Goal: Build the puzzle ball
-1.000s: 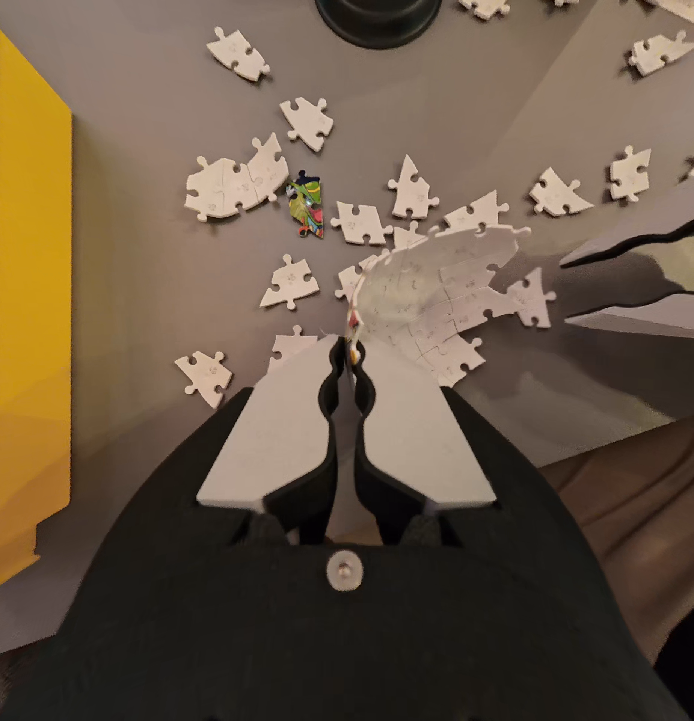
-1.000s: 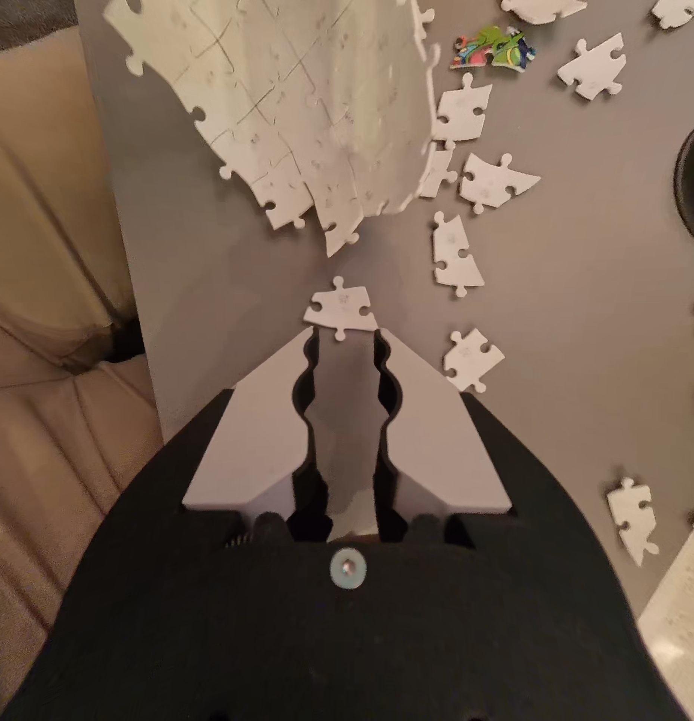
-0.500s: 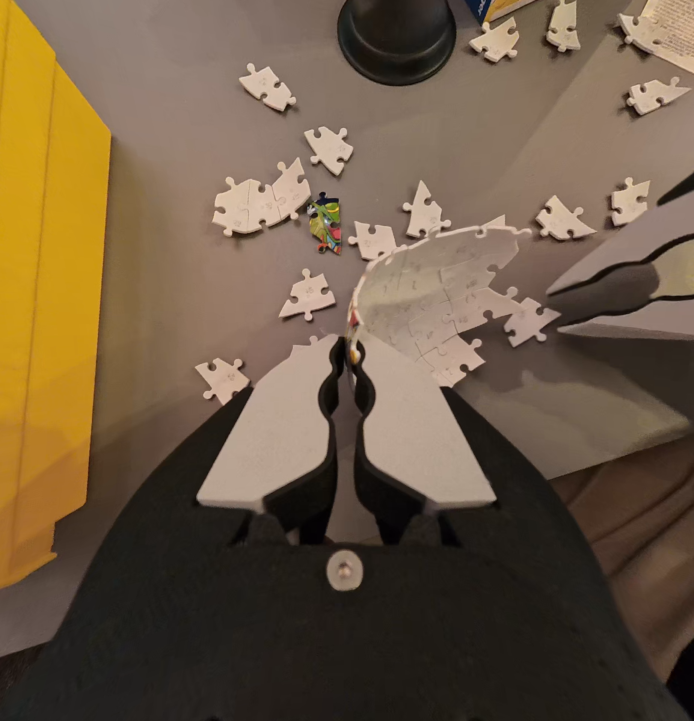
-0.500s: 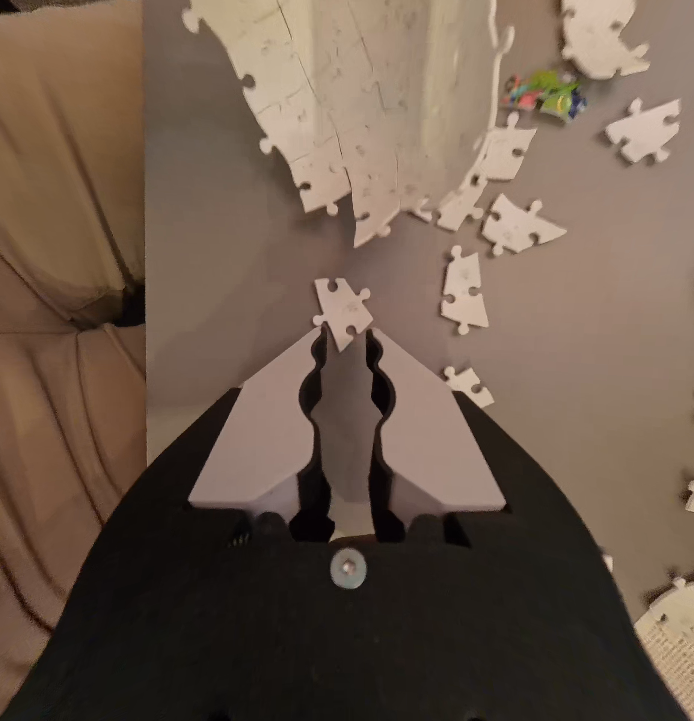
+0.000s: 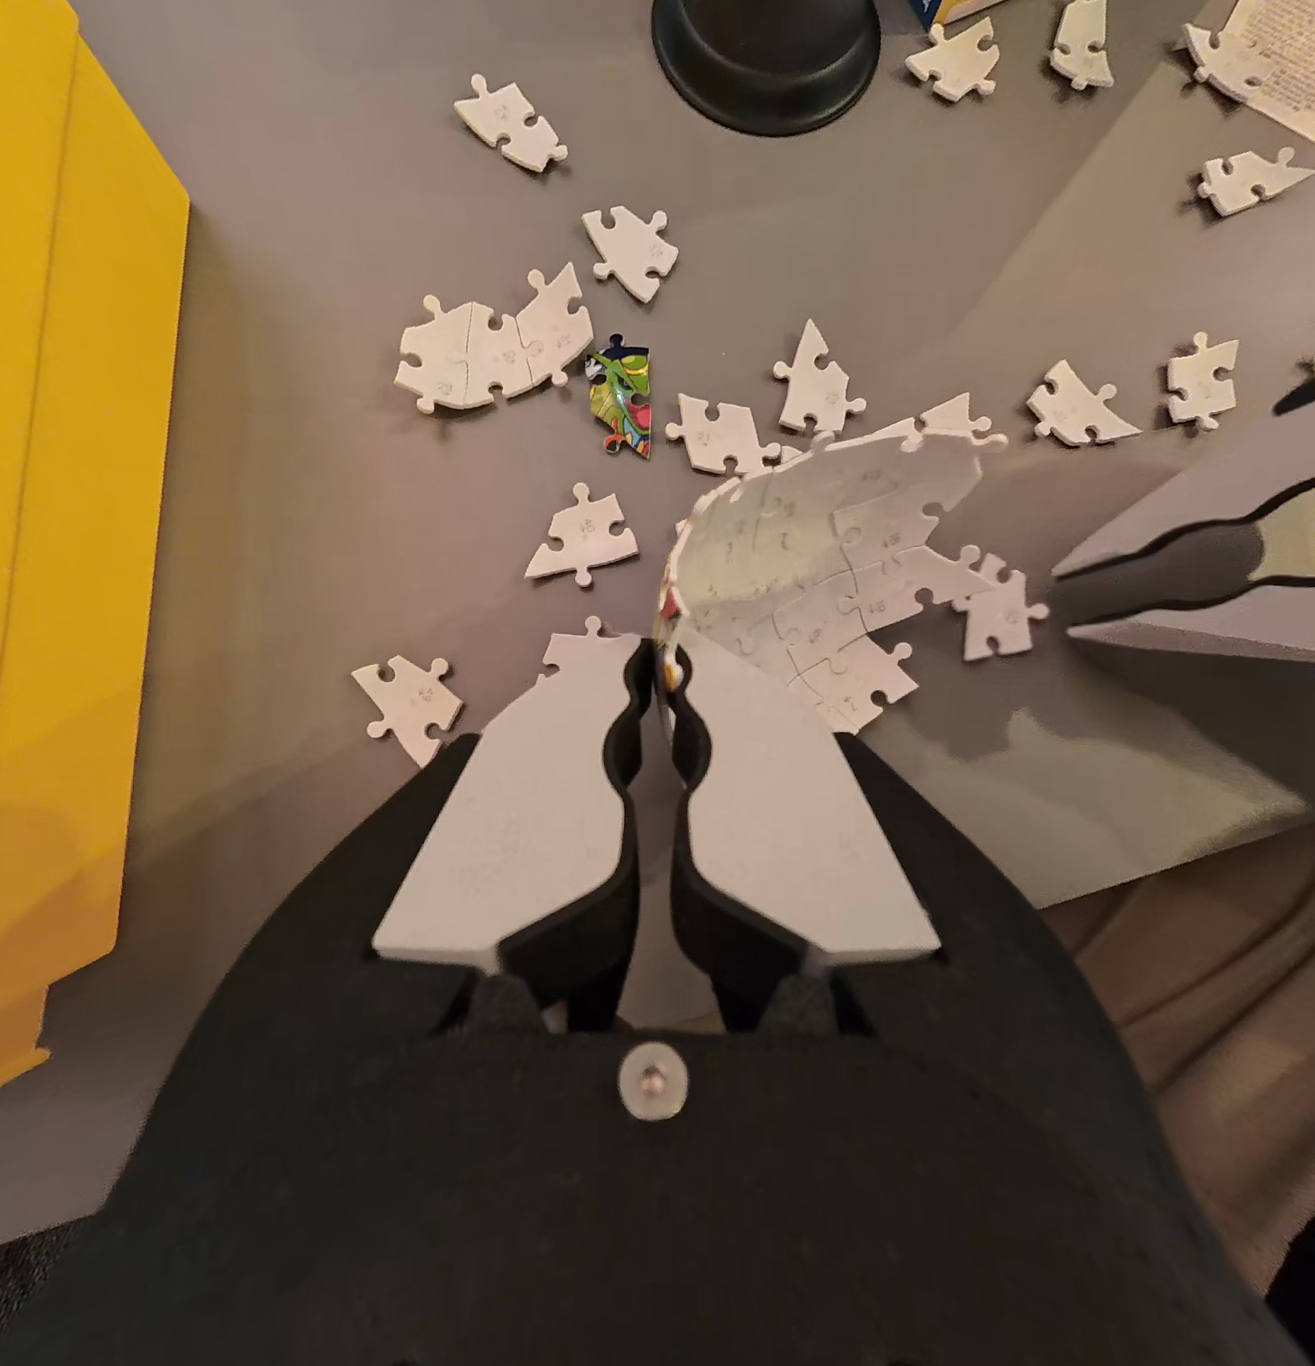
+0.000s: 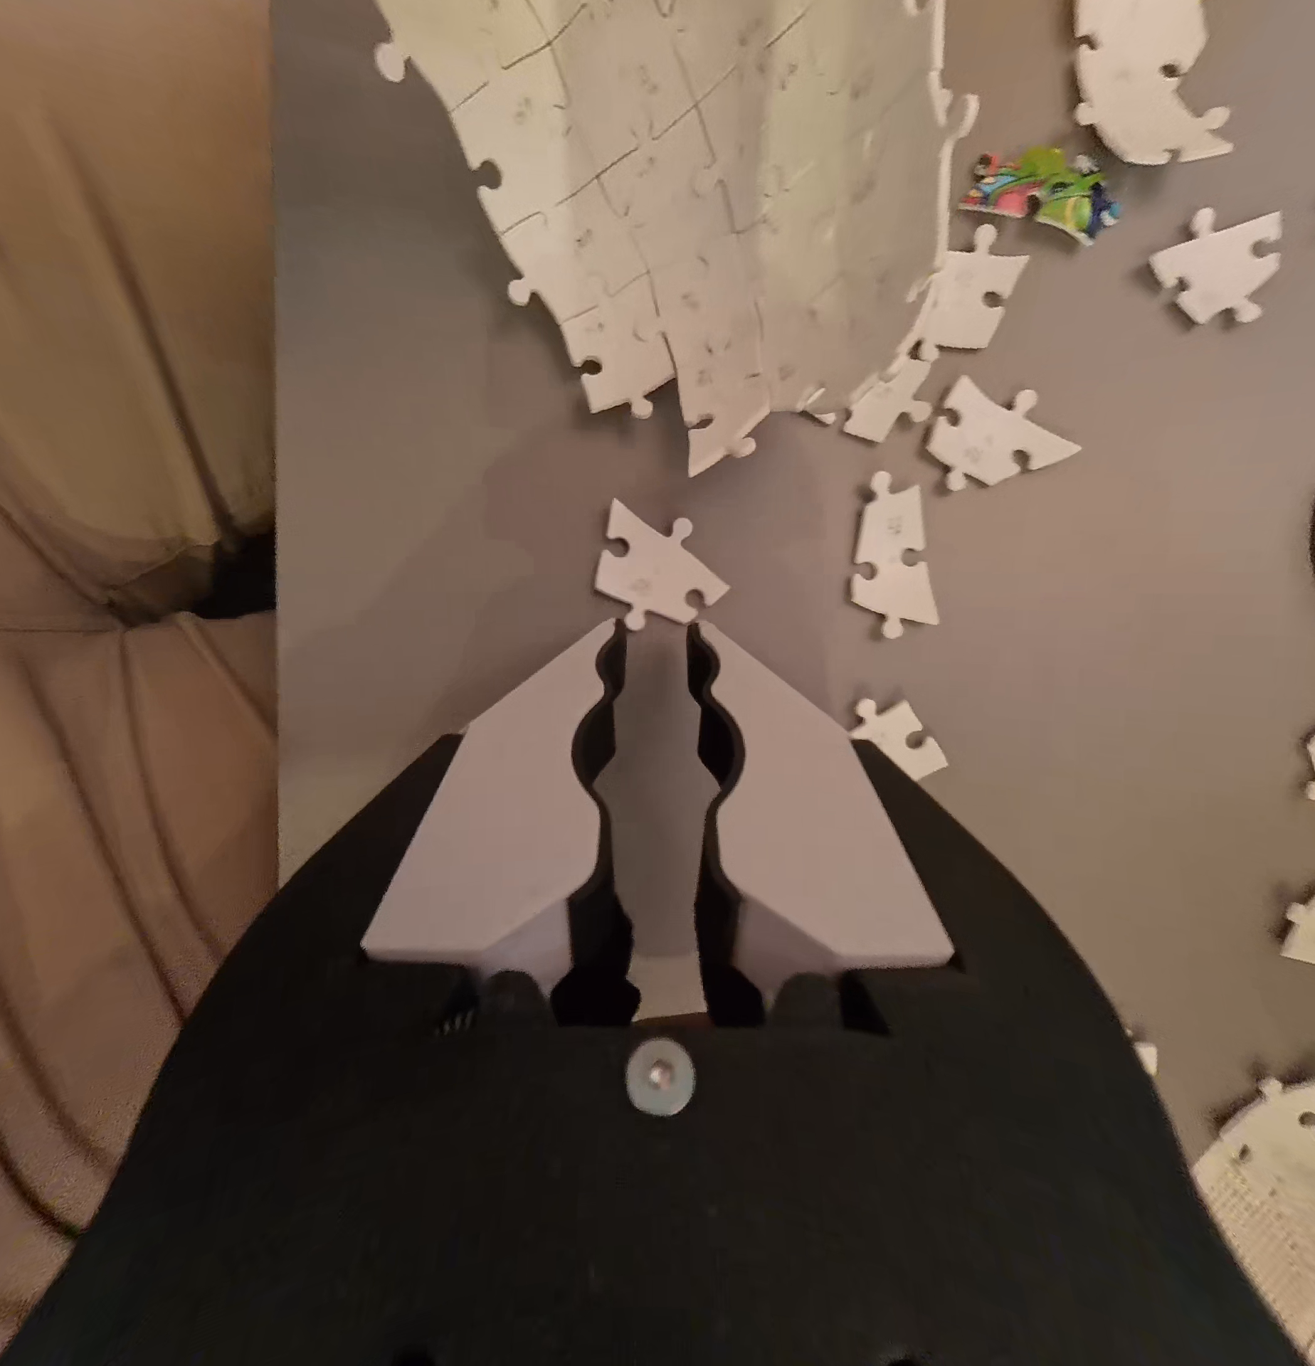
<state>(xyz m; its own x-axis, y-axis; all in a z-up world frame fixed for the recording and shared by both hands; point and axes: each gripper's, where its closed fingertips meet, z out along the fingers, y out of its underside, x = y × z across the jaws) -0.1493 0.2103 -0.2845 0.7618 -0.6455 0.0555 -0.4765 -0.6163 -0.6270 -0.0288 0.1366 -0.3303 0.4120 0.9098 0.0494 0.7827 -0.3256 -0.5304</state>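
My left gripper (image 5: 662,654) is shut on the rim of the partly built puzzle ball (image 5: 824,547), a curved white shell of several joined pieces held above the grey table (image 5: 307,517). The shell fills the top of the right wrist view (image 6: 677,185). My right gripper (image 6: 654,628) is shut on a tab of a single white puzzle piece (image 6: 658,569). In the left wrist view this gripper (image 5: 1061,599) comes in from the right, with its piece (image 5: 1002,613) just beside the shell's lower right edge.
Several loose white pieces lie face down on the table, plus one coloured piece (image 5: 625,395) and a joined strip (image 5: 492,355). A yellow box (image 5: 48,517) stands at the left, a black round base (image 5: 765,59) at the back. Beige fabric (image 6: 107,517) lies past the table edge. Left tips to right tips: about 15 cm.
My left gripper has lifted away from the table with the shell, so more of the table shows. My right gripper has turned its piece and brought it up to the shell's edge.
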